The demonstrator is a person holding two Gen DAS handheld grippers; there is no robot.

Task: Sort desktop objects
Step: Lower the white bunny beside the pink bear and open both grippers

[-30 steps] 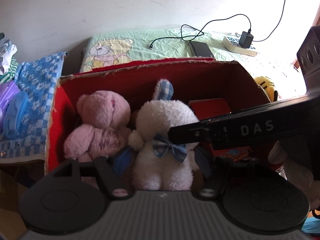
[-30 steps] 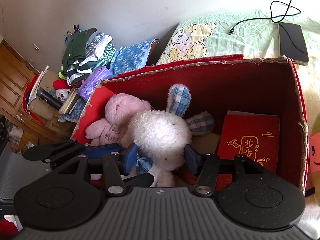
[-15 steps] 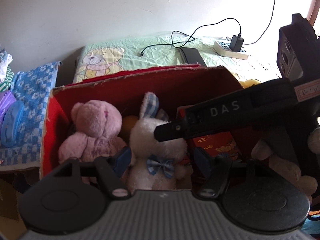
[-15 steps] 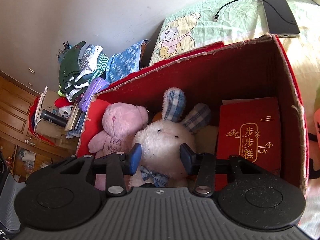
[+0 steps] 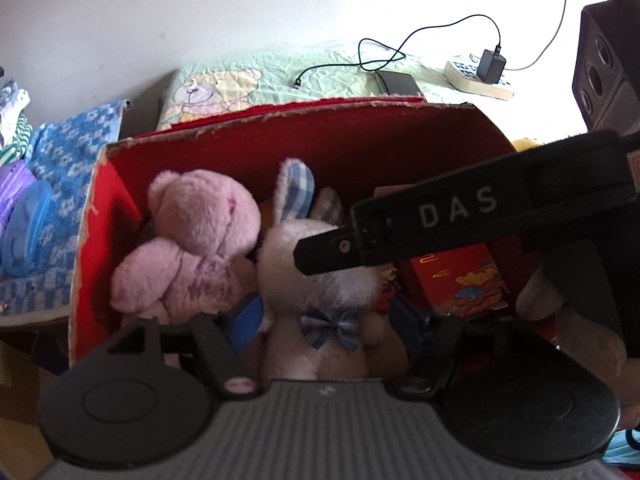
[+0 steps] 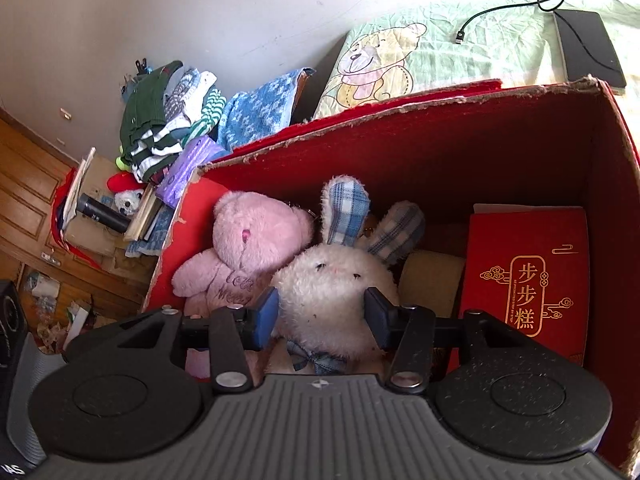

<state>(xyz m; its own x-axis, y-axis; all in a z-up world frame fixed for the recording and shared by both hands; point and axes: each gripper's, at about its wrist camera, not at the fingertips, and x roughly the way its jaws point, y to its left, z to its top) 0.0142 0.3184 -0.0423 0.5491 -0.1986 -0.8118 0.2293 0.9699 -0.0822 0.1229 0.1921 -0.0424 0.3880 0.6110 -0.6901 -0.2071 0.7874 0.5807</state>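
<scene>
A white plush bunny (image 6: 332, 292) with blue checked ears sits in the red cardboard box (image 6: 460, 148), leaning on a pink teddy bear (image 6: 248, 240). My right gripper (image 6: 322, 314) is shut on the bunny's head, one pad against each side. In the left wrist view that gripper shows as a black bar marked DAS (image 5: 460, 216) across the bunny's face. My left gripper (image 5: 326, 318) is open, its blue pads (image 5: 246, 316) flanking the bunny (image 5: 316, 280) at its bow tie without clear contact. A red gift box (image 6: 524, 276) stands in the box's right half.
Behind the box lies a green bear-print cloth (image 6: 400, 60) with a black cable, a dark flat device (image 6: 588, 48) and a power strip (image 5: 476, 78). Folded clothes and a blue towel (image 6: 256, 116) pile up at left. Another plush (image 5: 576, 320) lies by the box's right side.
The right gripper's pads have drawn in against the bunny's head. The left gripper pulled back a little, then came in close to the bunny's body again.
</scene>
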